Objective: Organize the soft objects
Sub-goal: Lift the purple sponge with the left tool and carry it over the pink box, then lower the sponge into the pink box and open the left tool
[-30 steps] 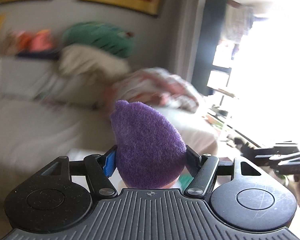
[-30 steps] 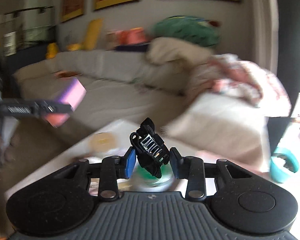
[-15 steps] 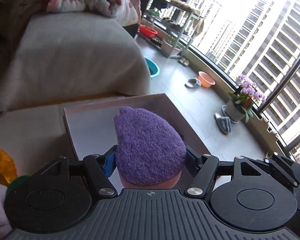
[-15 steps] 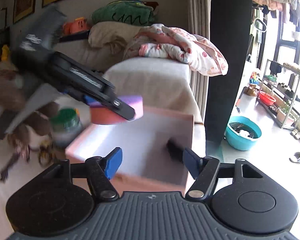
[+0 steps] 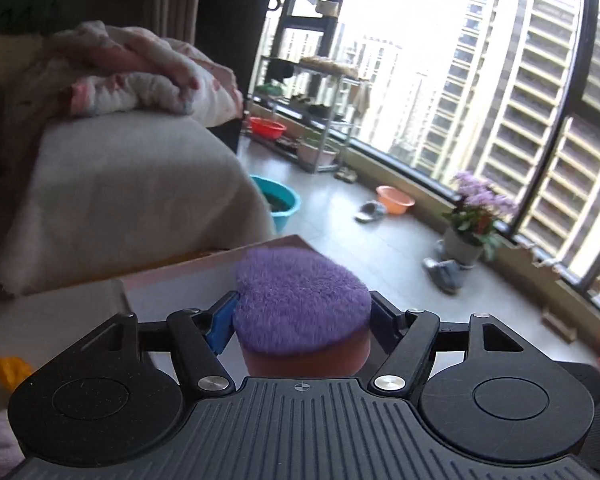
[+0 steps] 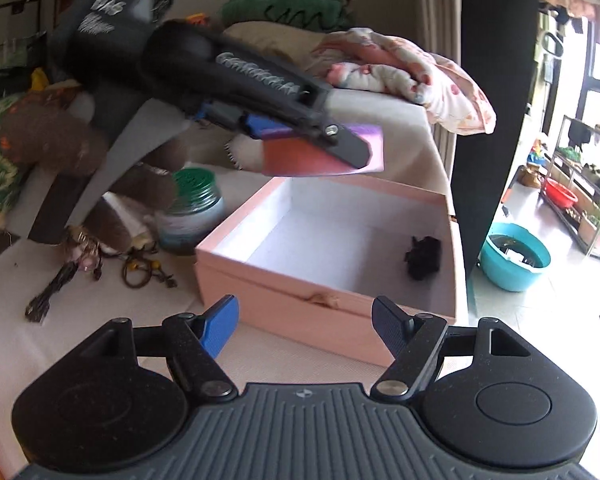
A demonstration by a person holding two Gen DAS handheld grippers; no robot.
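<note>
My left gripper (image 5: 302,322) is shut on a sponge (image 5: 302,304) with a purple fuzzy top and an orange base. In the right wrist view the left gripper (image 6: 328,140) holds the sponge (image 6: 300,160) above the far edge of an open pink box (image 6: 284,280). A black hair clip (image 6: 423,257) lies inside the box at its right side. My right gripper (image 6: 305,326) is open and empty, just in front of the box's near wall.
A green-lidded jar (image 6: 192,208), a brown plush toy (image 6: 56,140) and tangled cords (image 6: 140,268) lie left of the box on the table. A sofa with a bundled blanket (image 6: 404,76) stands behind. A teal basin (image 6: 514,256) sits on the floor at the right.
The right gripper let go of the black hair clip, which now lies in the box, and its jaws opened. The left gripper swung the sponge over the box.
</note>
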